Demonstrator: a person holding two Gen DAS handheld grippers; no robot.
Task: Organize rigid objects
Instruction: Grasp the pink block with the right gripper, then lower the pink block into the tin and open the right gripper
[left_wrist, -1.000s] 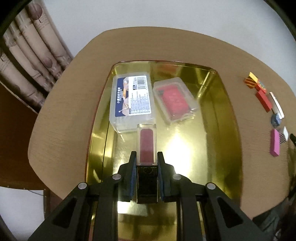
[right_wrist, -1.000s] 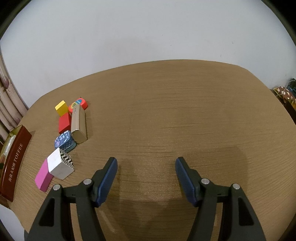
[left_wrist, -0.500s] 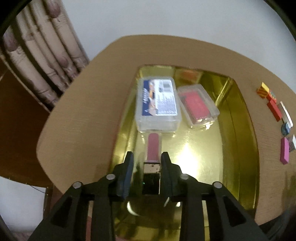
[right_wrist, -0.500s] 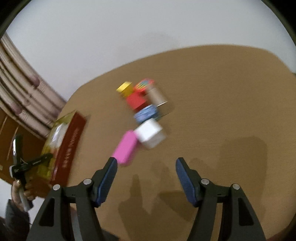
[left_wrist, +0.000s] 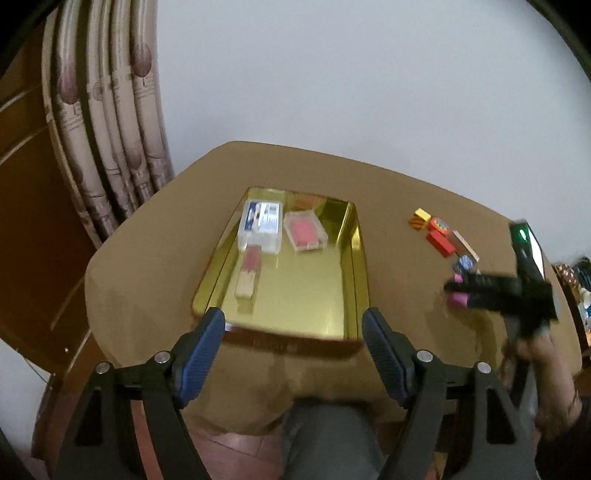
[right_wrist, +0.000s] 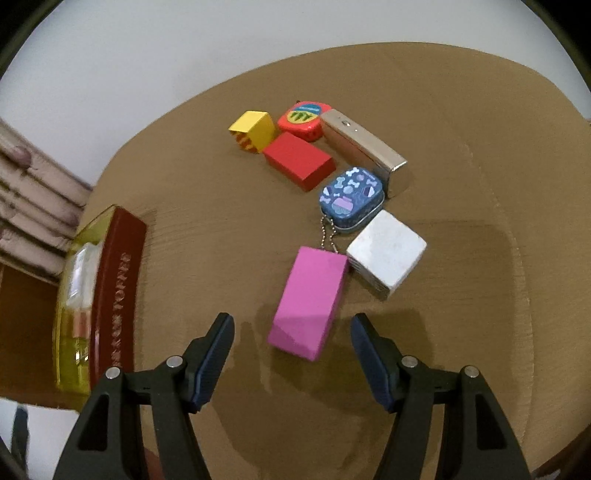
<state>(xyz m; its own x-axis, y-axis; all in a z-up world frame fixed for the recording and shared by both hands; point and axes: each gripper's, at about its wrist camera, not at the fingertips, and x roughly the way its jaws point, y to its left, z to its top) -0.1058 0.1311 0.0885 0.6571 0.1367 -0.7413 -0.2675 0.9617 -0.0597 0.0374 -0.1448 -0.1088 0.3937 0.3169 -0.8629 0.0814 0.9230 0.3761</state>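
Glossy gold tin tray (left_wrist: 352, 258), matte pink block (right_wrist: 310, 301) before wide right hand-held gripper (right_wrist: 291, 349), left hand-held gripper (left_wrist: 293, 343) just opened, empty

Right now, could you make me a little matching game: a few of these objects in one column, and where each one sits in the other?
Things:
1. pink block
2. labelled clear box
3. yellow cube
4. blue tin

Places:
A. inside the gold tray
B. far end of the row
C. between the right gripper fingers, untouched
D. beside the white cube, chain attached

Pairs: 1-C, 2-A, 3-B, 4-D
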